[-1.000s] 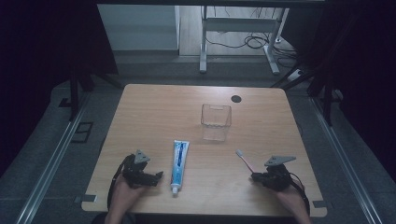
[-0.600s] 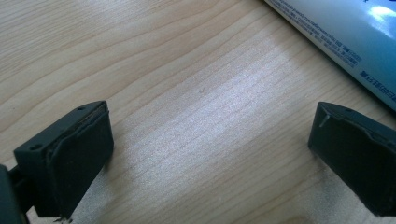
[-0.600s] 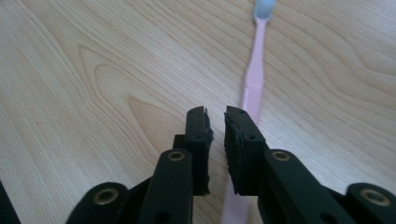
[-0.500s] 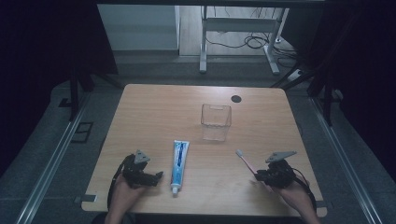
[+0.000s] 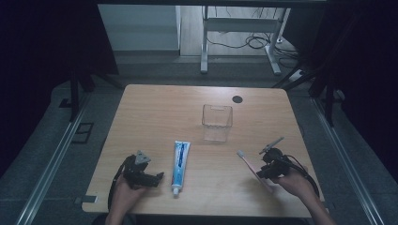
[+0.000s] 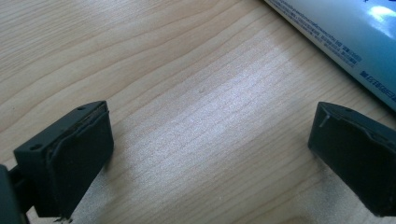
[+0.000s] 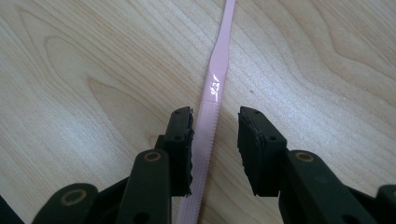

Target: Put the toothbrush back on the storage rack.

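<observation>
A pink toothbrush (image 5: 248,162) lies on the wooden table (image 5: 155,108) at the front right, its head pointing toward the middle. My right gripper (image 5: 260,172) is down over its handle. In the right gripper view the open jaws of the right gripper (image 7: 215,116) straddle the pink toothbrush handle (image 7: 219,70); the left one is against it and a gap remains on the right. A blue and white toothpaste tube (image 5: 179,164) lies at the front centre. My left gripper (image 5: 158,178) rests just left of it, wide open (image 6: 212,116) over bare wood, with the toothpaste tube (image 6: 341,28) at the upper right.
A clear plastic cup (image 5: 217,123) stands upright in the middle of the table. A small black disc (image 5: 237,99) sits near the far edge. Beyond the table are a dark floor, a metal frame (image 5: 239,28) and cables.
My right gripper has shifted a little left and tilted down onto the toothbrush handle. The left gripper, the tube and the cup have not moved.
</observation>
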{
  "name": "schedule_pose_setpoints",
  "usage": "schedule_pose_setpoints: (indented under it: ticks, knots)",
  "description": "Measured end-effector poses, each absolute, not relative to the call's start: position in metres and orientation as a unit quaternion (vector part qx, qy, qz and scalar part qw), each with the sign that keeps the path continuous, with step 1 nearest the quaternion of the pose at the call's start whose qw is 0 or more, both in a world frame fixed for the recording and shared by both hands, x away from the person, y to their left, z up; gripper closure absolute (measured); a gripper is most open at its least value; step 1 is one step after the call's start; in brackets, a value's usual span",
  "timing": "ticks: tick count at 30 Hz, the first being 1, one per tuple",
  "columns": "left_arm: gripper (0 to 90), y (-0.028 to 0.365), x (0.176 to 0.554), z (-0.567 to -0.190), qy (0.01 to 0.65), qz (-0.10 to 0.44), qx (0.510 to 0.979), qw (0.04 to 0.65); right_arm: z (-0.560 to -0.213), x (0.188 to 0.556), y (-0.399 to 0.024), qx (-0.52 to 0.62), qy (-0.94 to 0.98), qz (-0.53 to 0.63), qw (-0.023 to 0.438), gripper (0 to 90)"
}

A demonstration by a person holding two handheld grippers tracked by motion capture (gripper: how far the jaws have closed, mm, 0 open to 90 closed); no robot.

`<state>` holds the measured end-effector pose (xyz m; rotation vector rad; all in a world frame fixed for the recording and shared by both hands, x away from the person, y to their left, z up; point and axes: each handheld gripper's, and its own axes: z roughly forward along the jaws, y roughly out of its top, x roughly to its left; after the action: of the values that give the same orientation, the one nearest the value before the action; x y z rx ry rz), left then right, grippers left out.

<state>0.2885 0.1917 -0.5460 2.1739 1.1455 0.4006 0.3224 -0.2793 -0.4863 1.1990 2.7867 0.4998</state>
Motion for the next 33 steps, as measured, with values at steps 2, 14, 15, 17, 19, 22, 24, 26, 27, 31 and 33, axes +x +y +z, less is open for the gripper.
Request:
schedule_pose_setpoints:
  ticks: [2,14,15,17,19,22,24,26,27,31,33]
  knots:
    - [0.2,0.192,0.288,-0.546,0.436,0.152,0.827,0.320,-0.486,0.327,-0.274,0.386,0.910,0.145,0.029,64.6]
    - [0.2,0.192,0.288,-0.546,0.436,0.152,0.827,0.320,-0.490,0.347,-0.246,0.375,0.926,0.048,0.007,67.2]
    - [0.2,0.192,0.288,-0.546,0.436,0.152,0.827,0.320,-0.491,0.349,-0.244,0.377,0.925,0.042,0.005,67.5]
    - [0.2,0.192,0.288,-0.546,0.437,0.152,0.827,0.320,-0.493,0.351,-0.242,0.377,0.926,0.034,0.004,67.9]
    - [0.2,0.192,0.288,-0.546,0.436,0.152,0.827,0.320,-0.495,0.353,-0.239,0.378,0.925,0.028,0.000,68.3]
    - [0.2,0.192,0.288,-0.546,0.436,0.152,0.827,0.320,-0.498,0.355,-0.237,0.379,0.925,0.022,0.000,68.8]
    - [0.2,0.192,0.288,-0.546,0.436,0.152,0.827,0.320,-0.499,0.356,-0.236,0.377,0.926,0.017,0.001,69.0]
    - [0.2,0.192,0.288,-0.546,0.438,0.152,0.826,0.320,-0.499,0.358,-0.235,0.379,0.925,0.017,0.002,69.4]
    - [0.2,0.192,0.288,-0.546,0.437,0.152,0.827,0.320,-0.499,0.358,-0.235,0.380,0.925,0.017,0.002,69.8]
    - [0.2,0.192,0.288,-0.546,0.436,0.152,0.827,0.320,-0.499,0.359,-0.232,0.381,0.924,0.016,0.001,73.2]
    - [0.2,0.192,0.288,-0.546,0.437,0.152,0.827,0.320,-0.499,0.359,-0.231,0.379,0.925,0.011,0.001,76.6]
